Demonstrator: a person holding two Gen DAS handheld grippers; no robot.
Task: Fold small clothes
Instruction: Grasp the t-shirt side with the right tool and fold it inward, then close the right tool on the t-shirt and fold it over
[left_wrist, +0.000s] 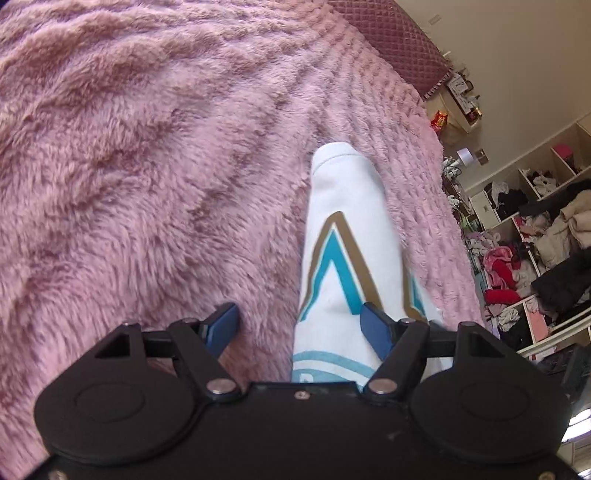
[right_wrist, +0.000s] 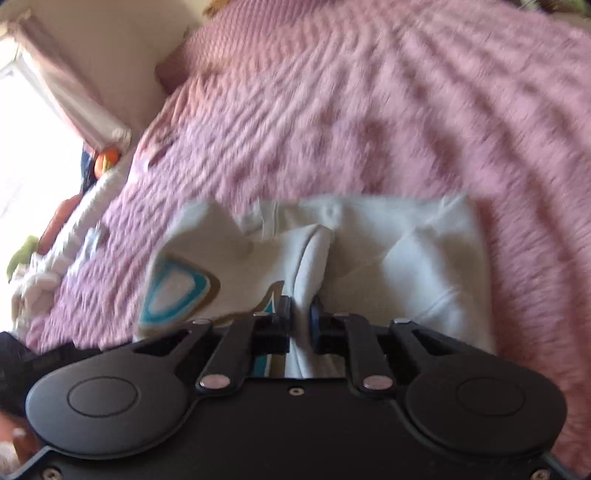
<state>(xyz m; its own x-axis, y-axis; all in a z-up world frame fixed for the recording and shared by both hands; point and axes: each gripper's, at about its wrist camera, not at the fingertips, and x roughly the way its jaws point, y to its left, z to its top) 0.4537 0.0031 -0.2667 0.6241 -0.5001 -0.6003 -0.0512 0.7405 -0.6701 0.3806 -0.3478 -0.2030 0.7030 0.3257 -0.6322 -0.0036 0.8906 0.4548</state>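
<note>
Right wrist view: the right gripper (right_wrist: 300, 314) is pinched tight on a raised fold of the white garment (right_wrist: 369, 251), which lies on the fuzzy pink blanket (right_wrist: 369, 110); it's pretty blurry. Over on the left wrist cam, the left gripper (left_wrist: 301, 325) is spread wide with nothing in it, one blue finger (left_wrist: 375, 325) over the garment's teal and gold print, cluttered shelves (left_wrist: 535, 240) off to the side.

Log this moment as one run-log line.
task: fold small clothes | left gripper: open over white shirt | right gripper: shut on shirt fold | surface: pink blanket
</note>
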